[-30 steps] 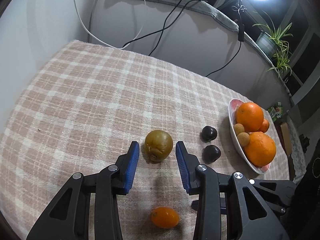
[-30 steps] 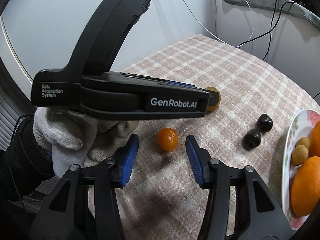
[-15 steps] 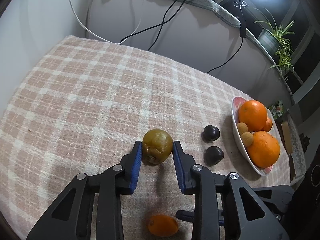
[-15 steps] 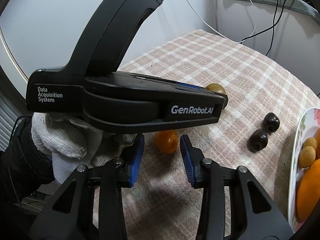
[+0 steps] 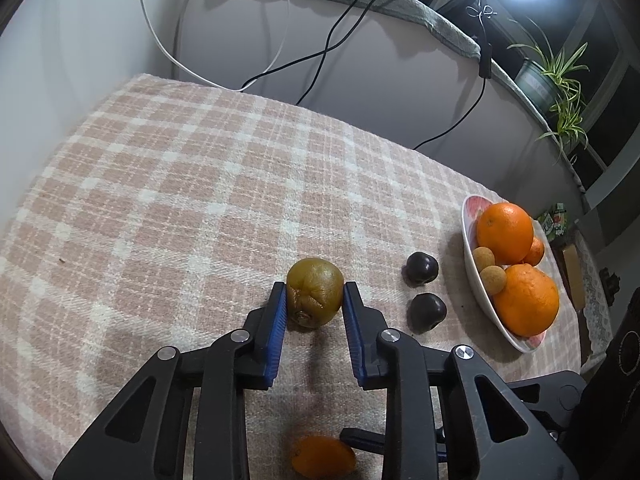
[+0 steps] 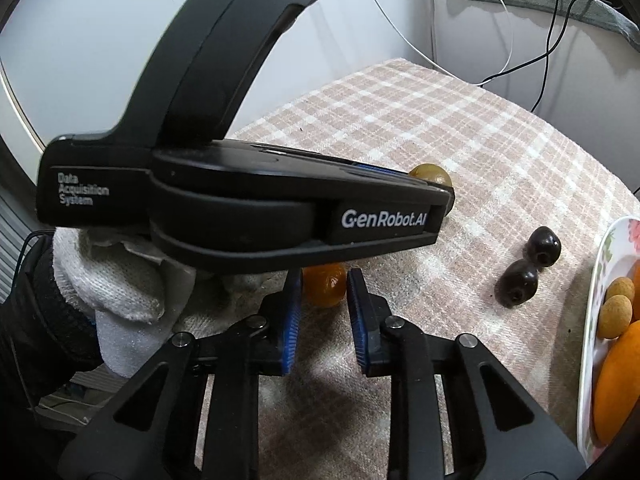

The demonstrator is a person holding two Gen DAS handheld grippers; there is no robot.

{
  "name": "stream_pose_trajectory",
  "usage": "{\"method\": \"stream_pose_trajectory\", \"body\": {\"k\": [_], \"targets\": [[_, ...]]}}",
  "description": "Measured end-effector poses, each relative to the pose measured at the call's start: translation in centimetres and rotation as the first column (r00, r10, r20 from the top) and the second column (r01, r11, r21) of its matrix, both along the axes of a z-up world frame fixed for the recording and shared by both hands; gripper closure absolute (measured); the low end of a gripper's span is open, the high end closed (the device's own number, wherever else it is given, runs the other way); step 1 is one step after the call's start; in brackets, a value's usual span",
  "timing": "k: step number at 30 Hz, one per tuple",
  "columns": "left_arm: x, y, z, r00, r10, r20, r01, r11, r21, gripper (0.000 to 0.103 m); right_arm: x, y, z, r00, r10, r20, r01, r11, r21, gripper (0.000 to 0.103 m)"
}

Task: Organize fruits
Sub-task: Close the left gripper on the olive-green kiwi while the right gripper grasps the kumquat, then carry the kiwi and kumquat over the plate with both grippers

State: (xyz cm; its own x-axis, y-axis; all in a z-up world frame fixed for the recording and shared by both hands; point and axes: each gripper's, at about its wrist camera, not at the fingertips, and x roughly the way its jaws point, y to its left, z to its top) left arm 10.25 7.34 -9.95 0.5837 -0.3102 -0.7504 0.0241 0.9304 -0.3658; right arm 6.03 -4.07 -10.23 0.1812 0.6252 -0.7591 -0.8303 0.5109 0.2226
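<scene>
My left gripper (image 5: pixel 315 298) is shut on a brown-green kiwi (image 5: pixel 315 297), both blue pads pressed to its sides on the checked cloth. My right gripper (image 6: pixel 323 286) has closed on a small orange kumquat (image 6: pixel 324 289), which also shows at the bottom of the left wrist view (image 5: pixel 323 455). Two dark plums (image 5: pixel 422 267) (image 5: pixel 428 310) lie between the kiwi and a white fruit plate (image 5: pixel 470 280) holding oranges (image 5: pixel 505 232) and small tan fruits. In the right wrist view the plums (image 6: pixel 516 282) lie right of the kumquat.
The left gripper's black body (image 6: pixel 240 208) and a white-gloved hand (image 6: pixel 120 280) fill the left of the right wrist view. Cables (image 5: pixel 320 52) hang down the back wall. A potted plant (image 5: pixel 556 76) stands at the far right. The plate's rim (image 6: pixel 588 320) is at the right.
Both grippers moved forward and closed: the left one's pads came in around the kiwi, the right one's pads came in around the kumquat.
</scene>
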Motion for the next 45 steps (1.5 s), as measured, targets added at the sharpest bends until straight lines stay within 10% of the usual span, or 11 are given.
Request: {"method": "stream_pose_trajectory", "body": {"k": [45], "targets": [[-0.3, -7.0, 4.8, 0.990, -0.102, 0.102, 0.105, 0.994, -0.022, 0.078, 1.8, -18.9, 7.8, 0.940, -0.328, 0.089, 0.316, 0.940, 0.128, 0.080]]}}
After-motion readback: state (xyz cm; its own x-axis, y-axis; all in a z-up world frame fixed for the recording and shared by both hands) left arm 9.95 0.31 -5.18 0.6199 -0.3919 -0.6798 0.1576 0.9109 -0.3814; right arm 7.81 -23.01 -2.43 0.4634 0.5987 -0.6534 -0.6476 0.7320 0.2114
